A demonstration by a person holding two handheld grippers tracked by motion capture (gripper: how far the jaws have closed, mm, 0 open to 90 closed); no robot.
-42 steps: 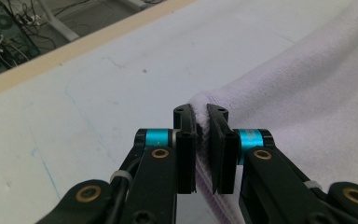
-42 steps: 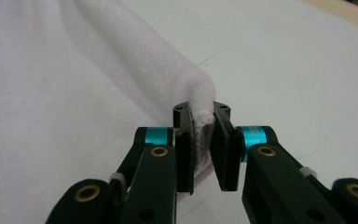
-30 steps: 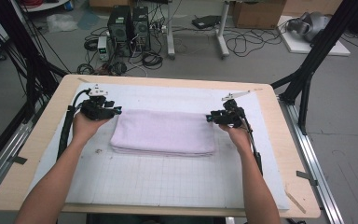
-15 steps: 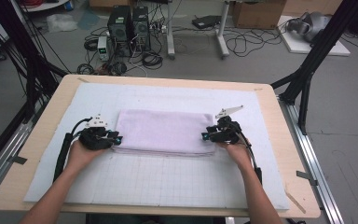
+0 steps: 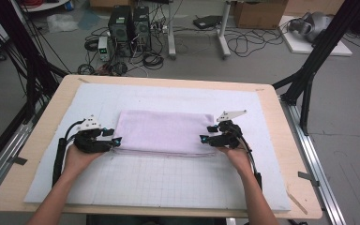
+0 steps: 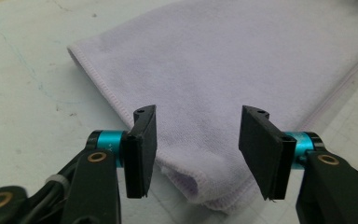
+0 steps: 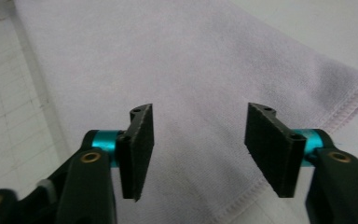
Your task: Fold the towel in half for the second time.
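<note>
The folded towel (image 5: 163,132) lies flat mid-bench. The left claw (image 6: 193,151) and right claw (image 7: 198,149) have just been opening and stand apart over its near corners, gripping nothing. The fold looks set down; next comes another pinch.

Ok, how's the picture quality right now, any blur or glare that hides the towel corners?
High view: even light, slightly soft, no glare on the towel. Left gripper view: towel weave is sharp past the left claw, but the nearest corner and the claw bodies are soft. Right gripper view: the right claw sits over well-lit cloth, hem stitching legible, far edge blurred; no hard shadows.
</note>
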